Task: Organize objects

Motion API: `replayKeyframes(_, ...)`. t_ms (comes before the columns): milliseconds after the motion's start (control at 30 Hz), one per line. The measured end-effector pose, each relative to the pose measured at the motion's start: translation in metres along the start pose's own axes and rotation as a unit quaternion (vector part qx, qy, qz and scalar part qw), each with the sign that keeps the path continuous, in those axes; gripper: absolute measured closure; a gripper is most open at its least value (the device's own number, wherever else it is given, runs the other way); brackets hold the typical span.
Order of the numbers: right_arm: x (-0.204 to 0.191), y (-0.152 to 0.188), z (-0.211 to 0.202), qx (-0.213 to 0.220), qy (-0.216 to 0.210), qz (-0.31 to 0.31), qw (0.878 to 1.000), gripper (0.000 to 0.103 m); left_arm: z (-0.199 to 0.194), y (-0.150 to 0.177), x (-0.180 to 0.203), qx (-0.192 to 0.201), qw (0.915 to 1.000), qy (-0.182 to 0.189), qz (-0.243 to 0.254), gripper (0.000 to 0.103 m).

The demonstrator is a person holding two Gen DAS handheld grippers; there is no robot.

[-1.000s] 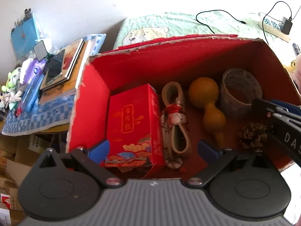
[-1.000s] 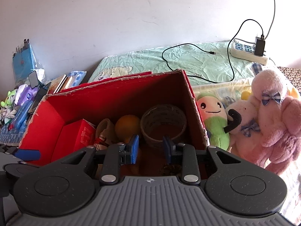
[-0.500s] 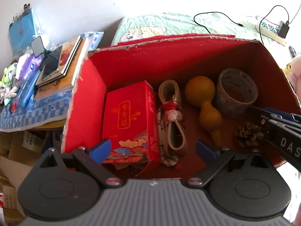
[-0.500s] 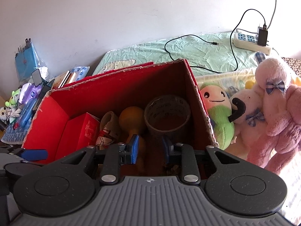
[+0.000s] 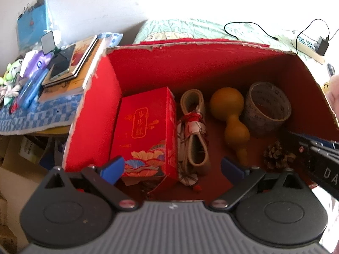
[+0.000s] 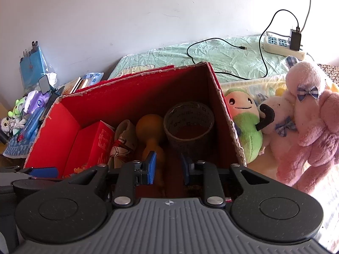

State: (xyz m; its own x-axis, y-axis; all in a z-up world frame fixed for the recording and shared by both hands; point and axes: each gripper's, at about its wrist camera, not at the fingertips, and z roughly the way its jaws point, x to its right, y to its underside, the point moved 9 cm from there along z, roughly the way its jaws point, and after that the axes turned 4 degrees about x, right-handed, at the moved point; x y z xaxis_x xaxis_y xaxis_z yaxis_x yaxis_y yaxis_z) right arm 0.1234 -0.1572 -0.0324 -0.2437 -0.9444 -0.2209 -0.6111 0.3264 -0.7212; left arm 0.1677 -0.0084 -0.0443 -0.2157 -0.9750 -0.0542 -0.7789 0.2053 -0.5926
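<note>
An open red cardboard box [image 5: 190, 67] [image 6: 131, 89] holds a red printed carton [image 5: 146, 131] [image 6: 91, 146], a bundled strap [image 5: 193, 127] [image 6: 124, 139], an orange gourd [image 5: 231, 114] [image 6: 150, 131], a roll of clear tape [image 5: 267, 108] [image 6: 188, 122] and a pine cone [image 5: 277, 156]. My left gripper [image 5: 171, 168] hovers over the box's near edge, open wide and holding nothing. My right gripper [image 6: 168, 168] [image 5: 313, 154] sits at the box's right near corner beside the pine cone, its jaws partly apart with nothing between them. The right wrist view does not show the pine cone.
Plush toys [image 6: 296, 122] lie against the box's right wall on a green bedsheet [image 6: 228, 55]. A power strip [image 6: 284, 46] and a black cable [image 6: 211, 42] lie further back. Left of the box, a checked cloth [image 5: 31, 114] carries books [image 5: 74, 63], a phone and small toys.
The right wrist view now looks deeper into the box and its jaws stand slightly closer together. The left gripper has barely shifted. Nothing in the box has moved.
</note>
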Motion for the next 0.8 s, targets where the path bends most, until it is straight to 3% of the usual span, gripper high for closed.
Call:
replayKeyframes(267,0.002,-0.007,-0.010,0.022,0.012,0.003,1.000,0.074,-0.012,-0.009,-0.003,0.021,0.9997,-0.013,0.008,0.003)
replayKeyframes(333,0.003,-0.010,-0.013,0.032,0.014,0.007,0.999,0.073,-0.018,-0.014,-0.006,0.034,0.9988,-0.031,0.016,0.002)
replayKeyframes(533,0.007,-0.008,-0.009,0.023,0.012,0.016,1.000,0.072,-0.024,-0.019,-0.007,0.038,0.9974,-0.054,0.027,0.002)
replayKeyframes(733,0.005,-0.013,-0.007,0.017,0.001,0.012,1.000,0.070,-0.022,-0.019,0.002,0.019,0.9992,-0.025,0.025,0.004)
replayKeyframes(800,0.005,-0.012,-0.006,0.016,0.005,0.006,1.000,0.070,-0.020,-0.021,0.001,0.020,0.9986,-0.040,0.028,0.003)
